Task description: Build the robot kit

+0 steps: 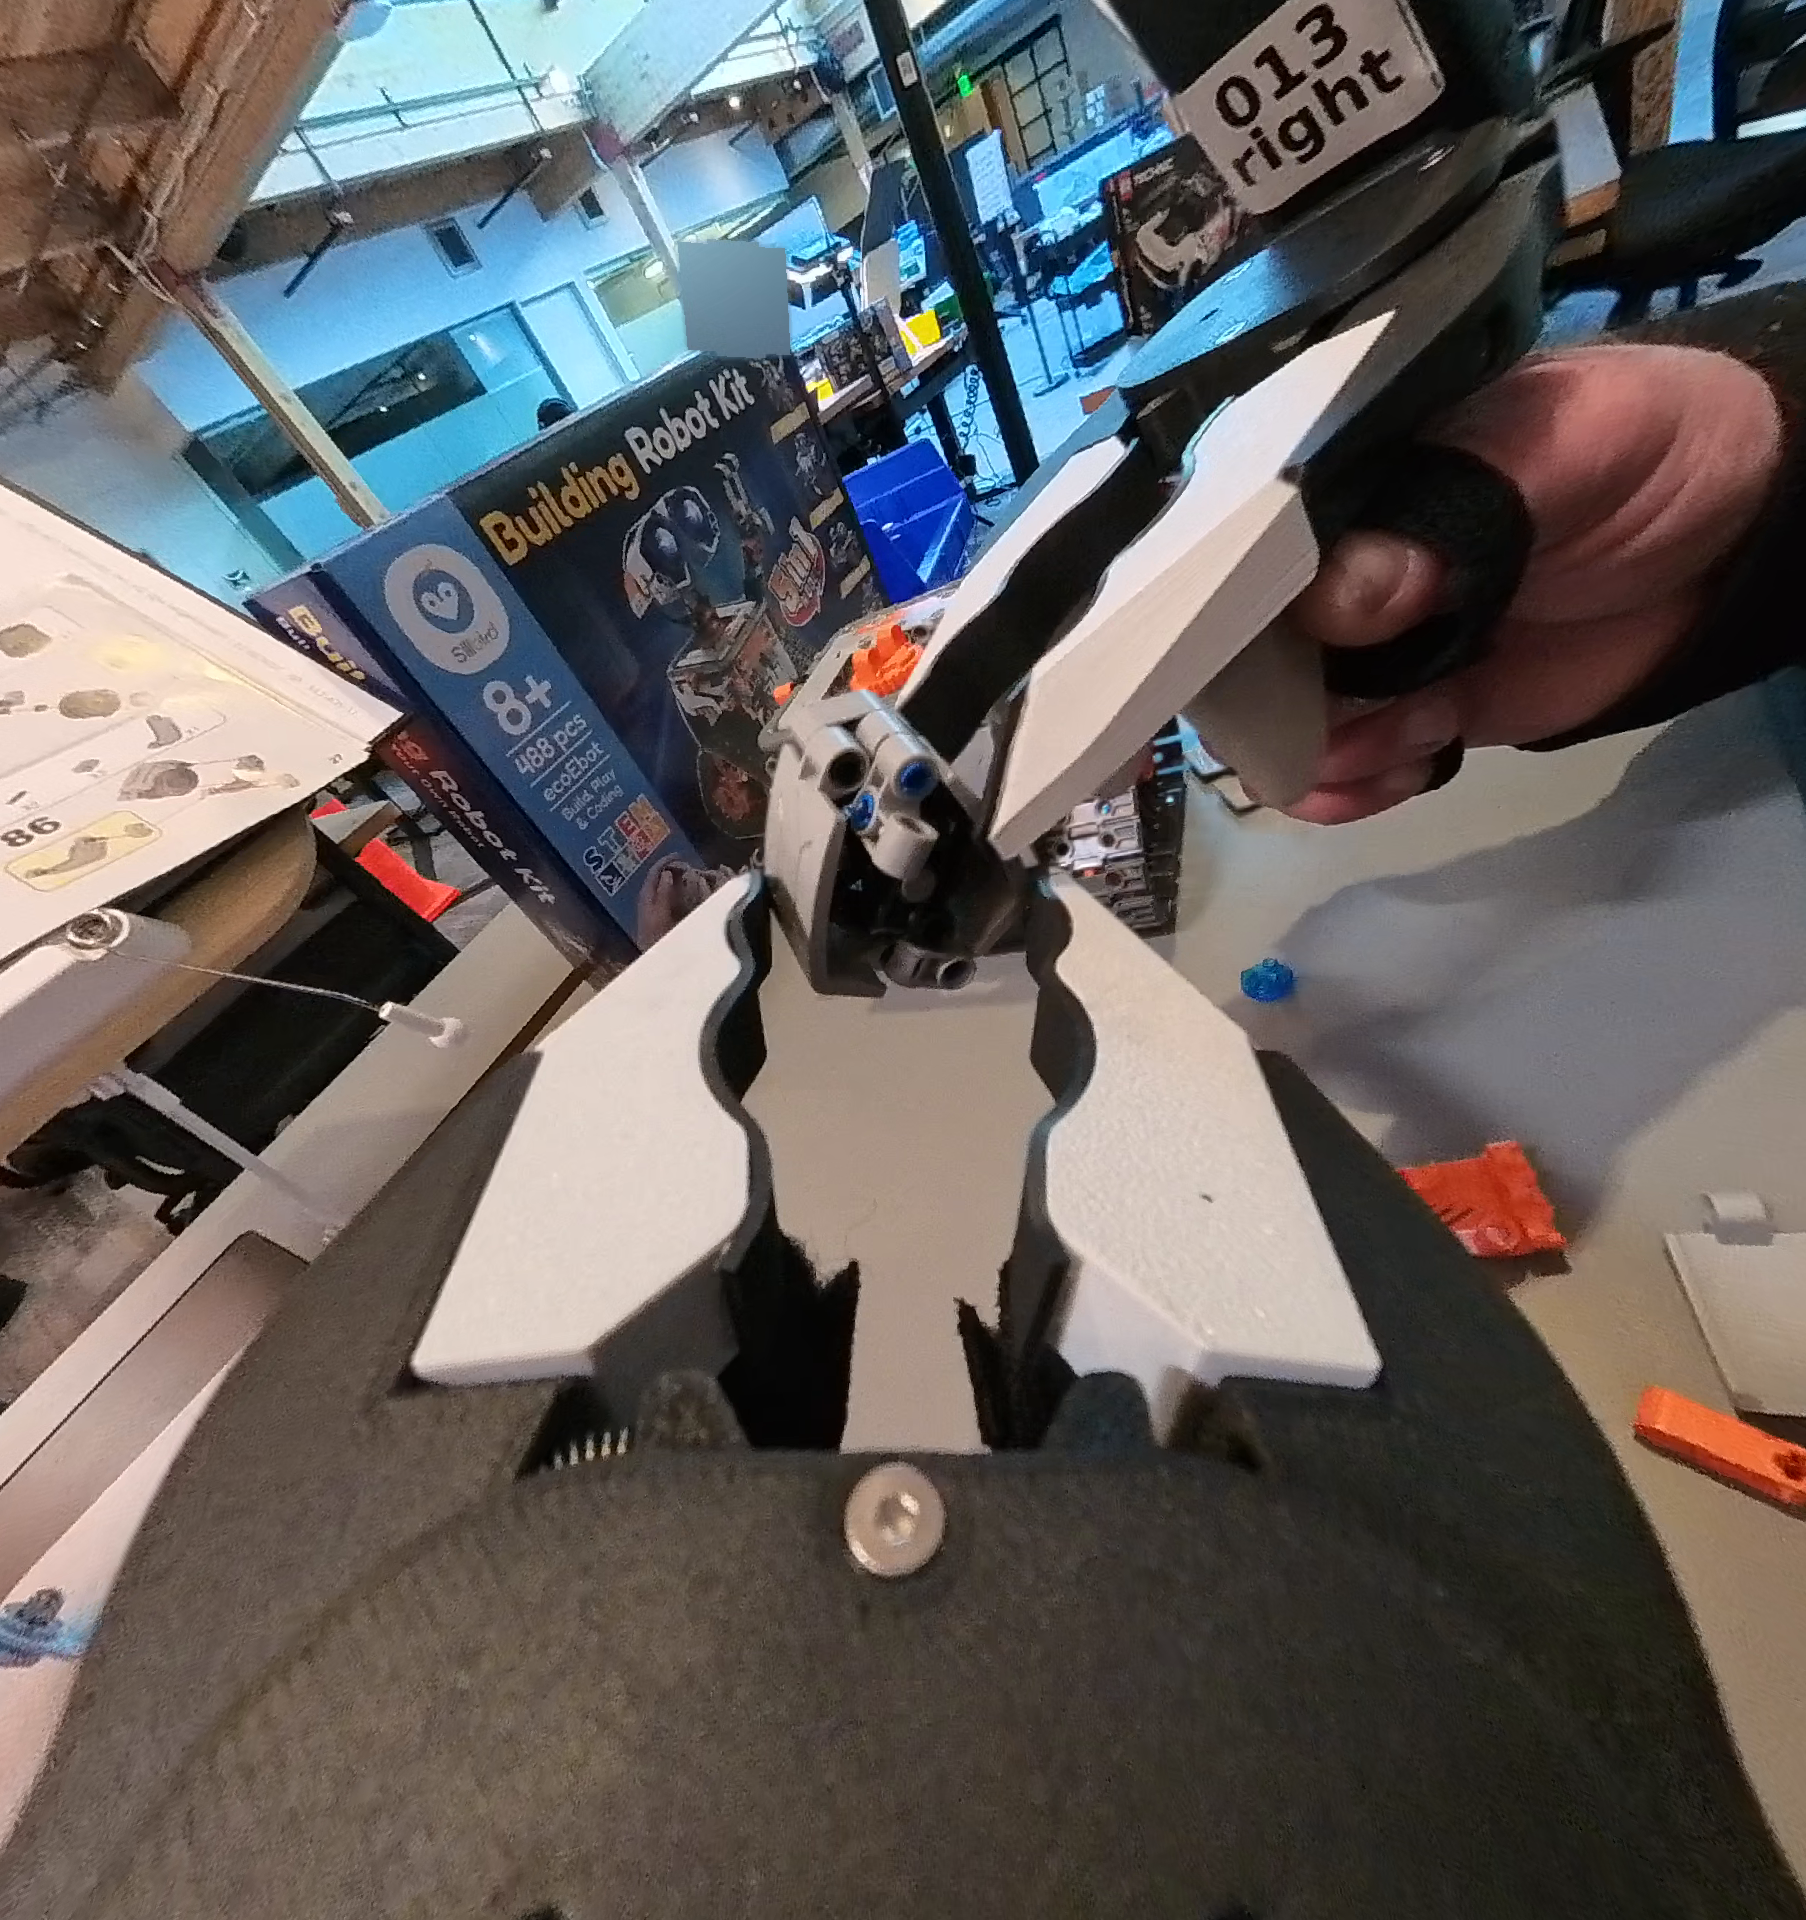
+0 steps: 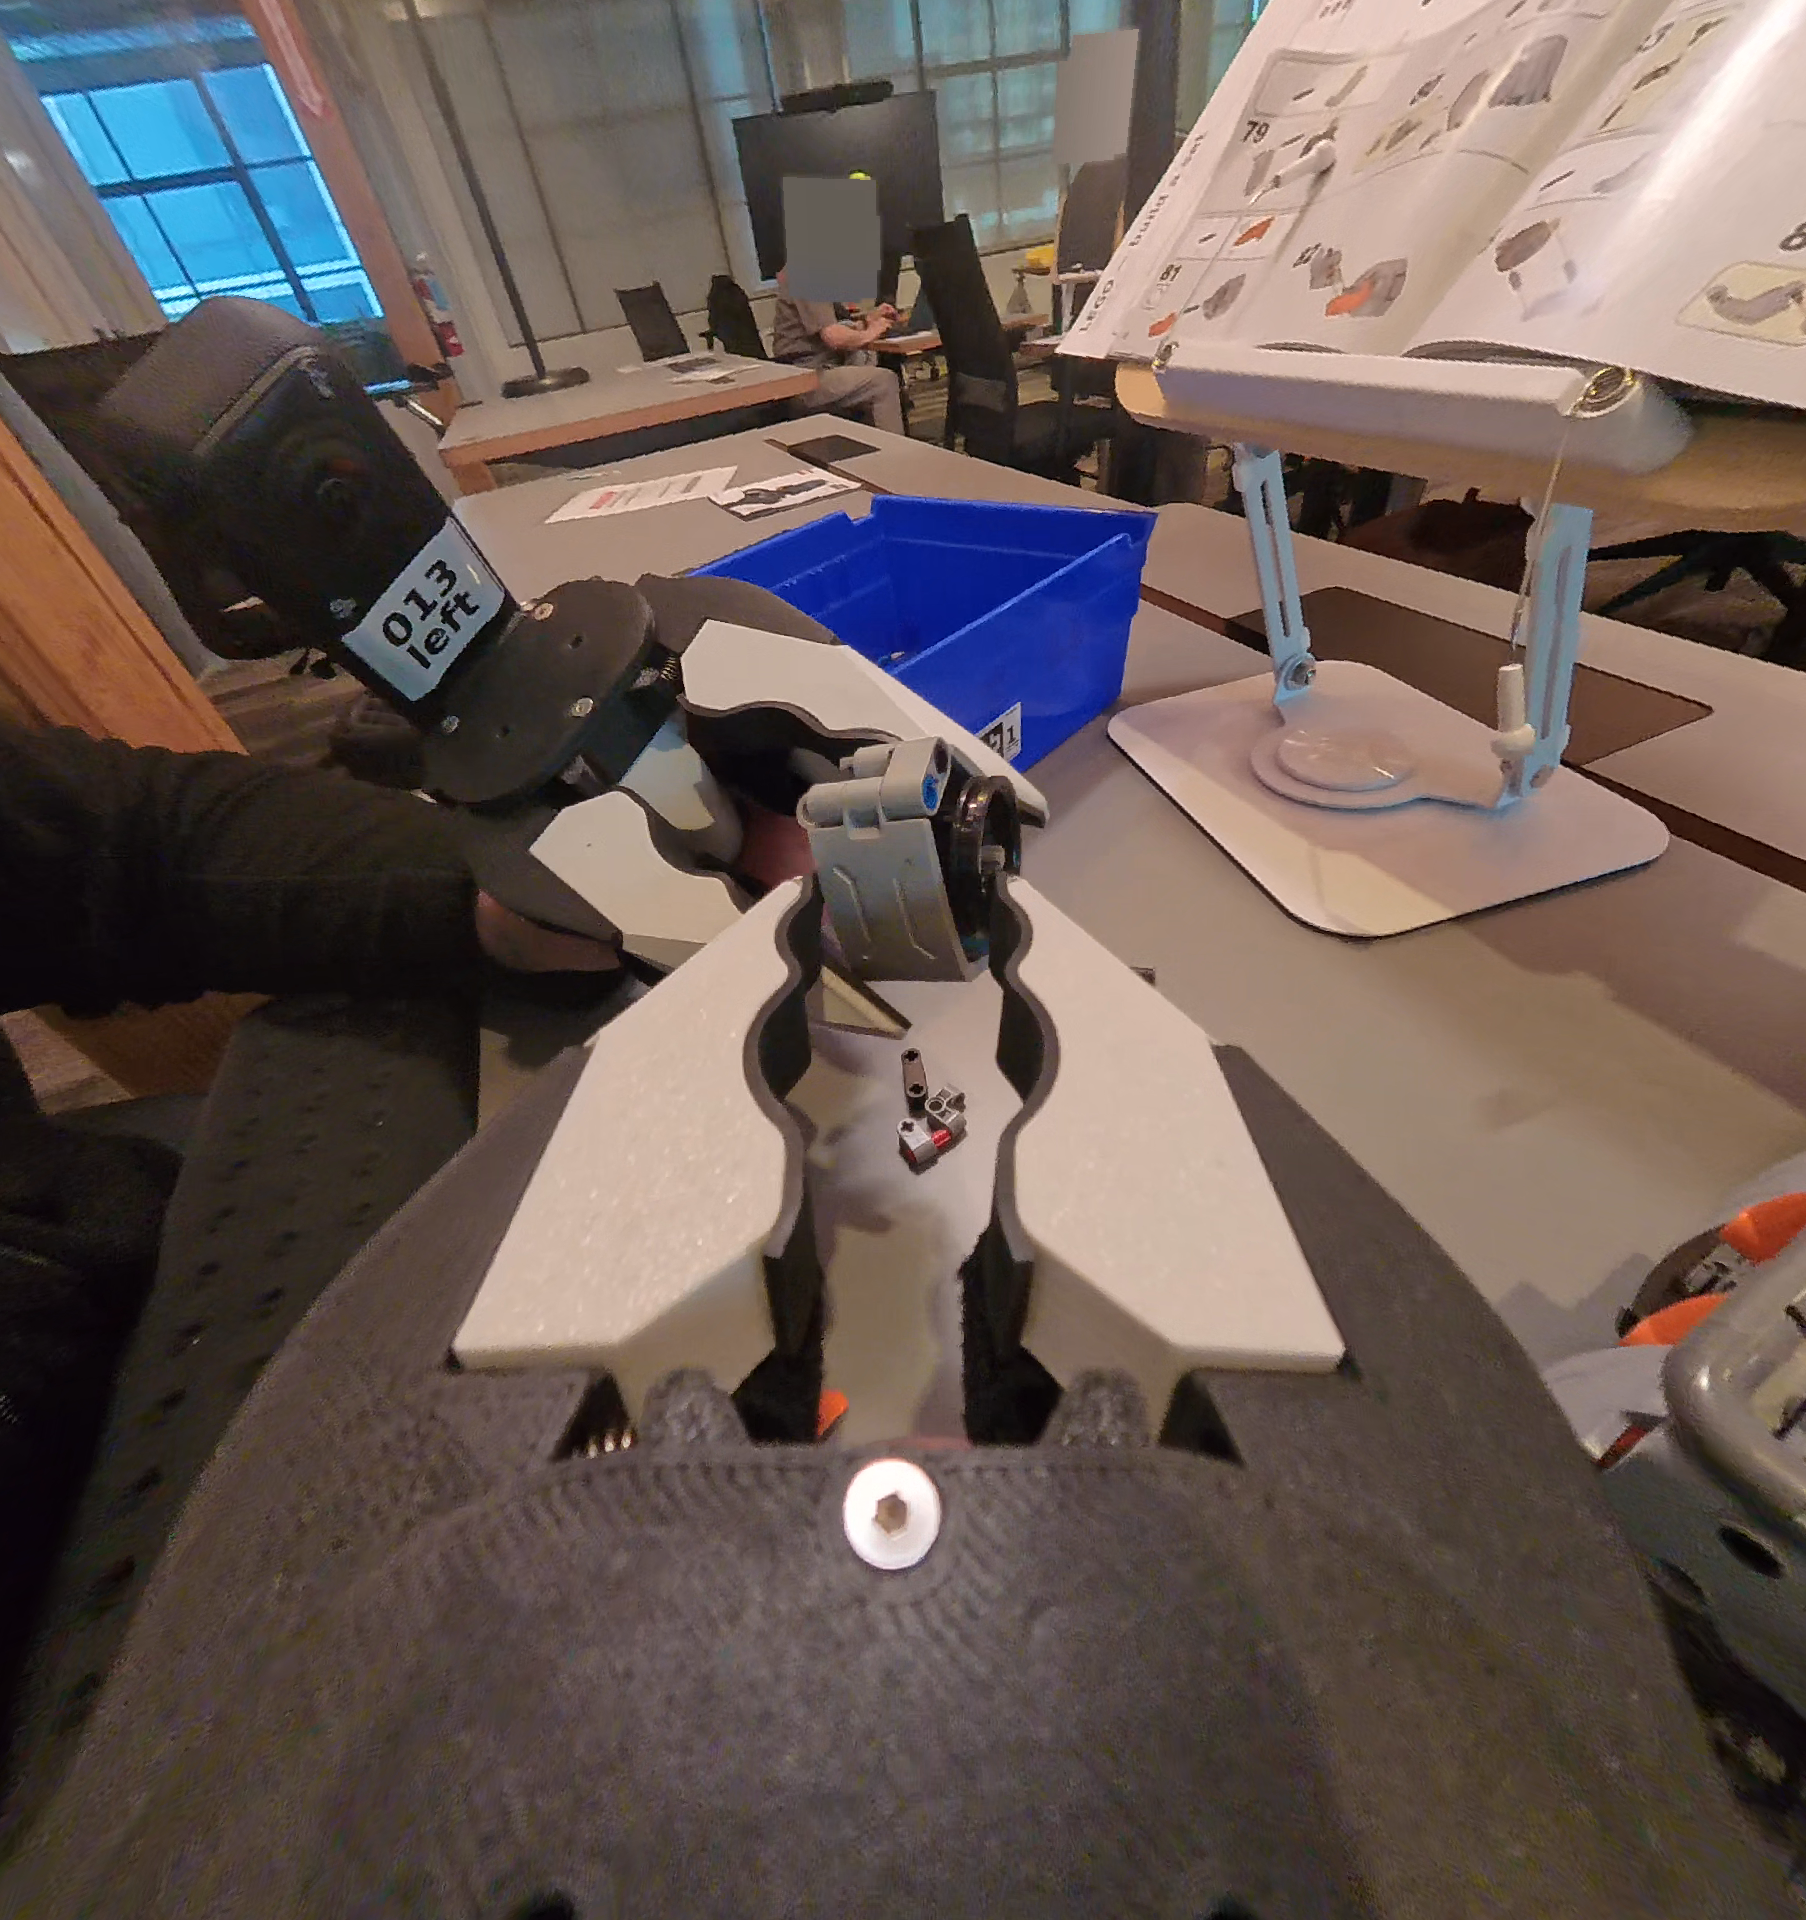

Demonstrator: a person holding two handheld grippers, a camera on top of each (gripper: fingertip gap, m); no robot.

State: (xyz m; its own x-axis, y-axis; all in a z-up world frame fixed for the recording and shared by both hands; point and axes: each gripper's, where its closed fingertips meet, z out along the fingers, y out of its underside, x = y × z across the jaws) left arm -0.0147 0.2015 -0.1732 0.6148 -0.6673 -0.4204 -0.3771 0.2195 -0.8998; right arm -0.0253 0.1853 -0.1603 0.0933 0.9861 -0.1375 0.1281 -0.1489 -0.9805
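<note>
A small grey brick assembly (image 1: 826,821) with blue pins and black parts is held above the grey table (image 1: 1501,1039) by both grippers. My left gripper (image 1: 899,899) is shut on its lower sides. My right gripper (image 1: 956,774) comes in from the upper right, held by a hand (image 1: 1605,582), and is shut on its top. In the right wrist view my right gripper (image 2: 904,899) clamps the curved grey panel of the assembly (image 2: 878,883). The left gripper's fingers (image 2: 805,675) reach it from the left.
Kit boxes (image 1: 587,665) stand behind. An open instruction booklet (image 2: 1501,177) rests on a white stand (image 2: 1398,821). There is a blue bin (image 2: 982,613), small loose parts (image 2: 930,1117), orange pieces (image 1: 1491,1210), a grey panel (image 1: 1772,1320), a blue stud (image 1: 1268,979) and a part-built model (image 2: 1761,1351). The grippers are tip to tip, or close to it.
</note>
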